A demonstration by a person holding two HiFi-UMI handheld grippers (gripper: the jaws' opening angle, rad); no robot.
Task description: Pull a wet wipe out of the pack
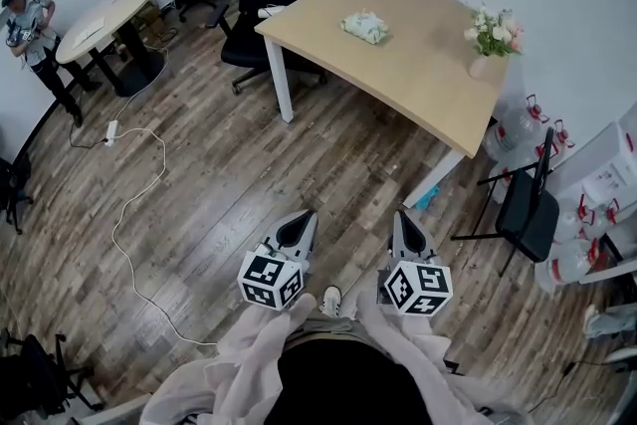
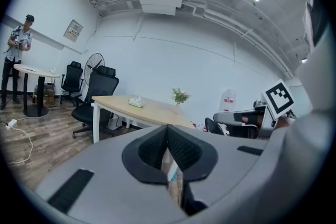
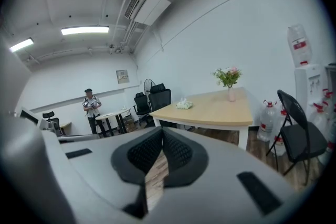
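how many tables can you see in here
2. The wooden table holding the wipe pack and flower vase stands ahead; a round white table sits far left by a standing person. Others may be out of view.

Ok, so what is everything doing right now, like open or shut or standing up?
left gripper: shut, nothing in it.
right gripper: shut, nothing in it.
wet wipe pack: lying on the table, untouched; too small to tell if it is open.
flower vase: upright near the table's edge.
folding chair: unfolded, standing by the table.
white cable: lying in loose loops.
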